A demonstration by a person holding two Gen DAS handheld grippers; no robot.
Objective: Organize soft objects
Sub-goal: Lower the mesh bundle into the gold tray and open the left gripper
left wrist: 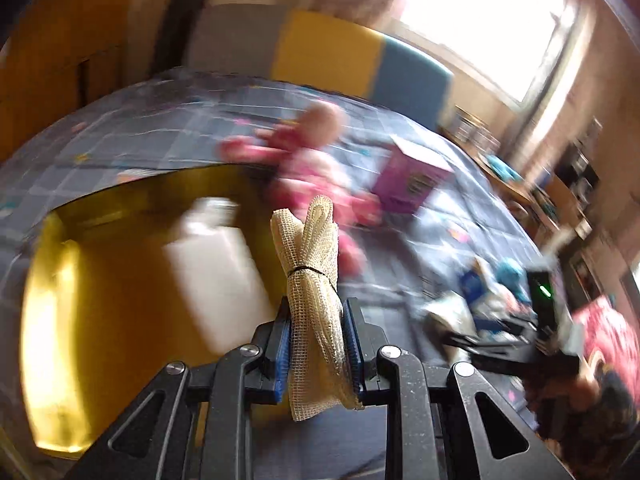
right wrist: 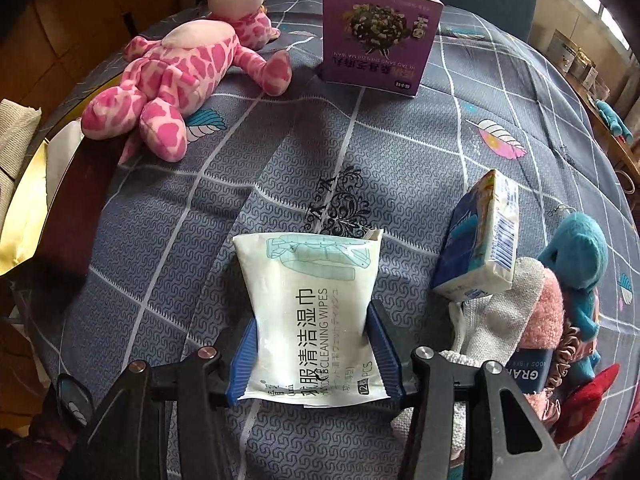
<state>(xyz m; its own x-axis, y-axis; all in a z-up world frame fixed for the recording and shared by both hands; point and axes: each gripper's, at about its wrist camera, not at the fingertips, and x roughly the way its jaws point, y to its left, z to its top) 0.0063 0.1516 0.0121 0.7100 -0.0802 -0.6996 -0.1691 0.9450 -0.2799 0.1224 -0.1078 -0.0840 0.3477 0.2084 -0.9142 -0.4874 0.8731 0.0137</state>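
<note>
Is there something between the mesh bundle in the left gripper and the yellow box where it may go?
Nothing visible blocks it. The left gripper holds the mesh bundle above the bed, and the open yellow box lies just to its left. A white packet already lies inside, with room beside it.

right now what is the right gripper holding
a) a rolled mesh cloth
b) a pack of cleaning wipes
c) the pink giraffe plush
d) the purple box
b: in the right wrist view the right gripper has its blue pads pressed against both sides of the white pack of cleaning wipes, while the pink plush and purple box lie farther off on the cloth, and the rolled mesh cloth is in the left gripper.
</note>
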